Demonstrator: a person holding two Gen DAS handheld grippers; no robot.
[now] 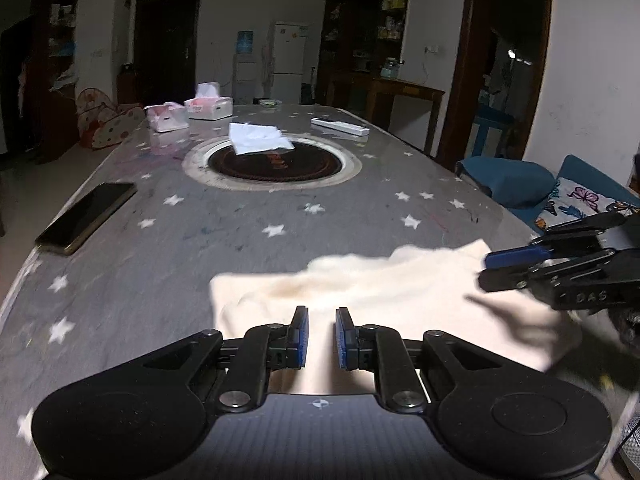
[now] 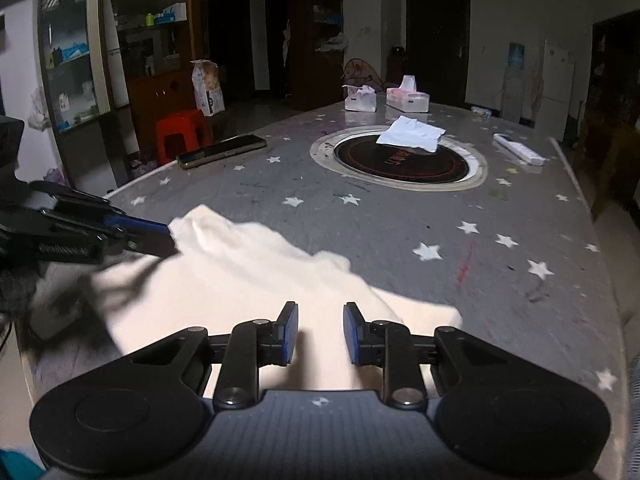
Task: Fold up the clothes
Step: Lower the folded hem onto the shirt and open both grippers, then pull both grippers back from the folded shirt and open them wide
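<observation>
Grippers both stand open with nothing between their pads: the left gripper [image 1: 321,334] and the right gripper [image 2: 321,330] hover over a cream garment [image 1: 384,292] lying crumpled on the near edge of the star-patterned table [image 1: 240,216].

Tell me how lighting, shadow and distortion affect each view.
Left wrist view: the cream garment is brightly lit, nearly washed out; the right tool casts a dark shadow across it; the dim room bends at the edges. Right wrist view: same glare, the left tool's shadow, curved cabinets.
</observation>
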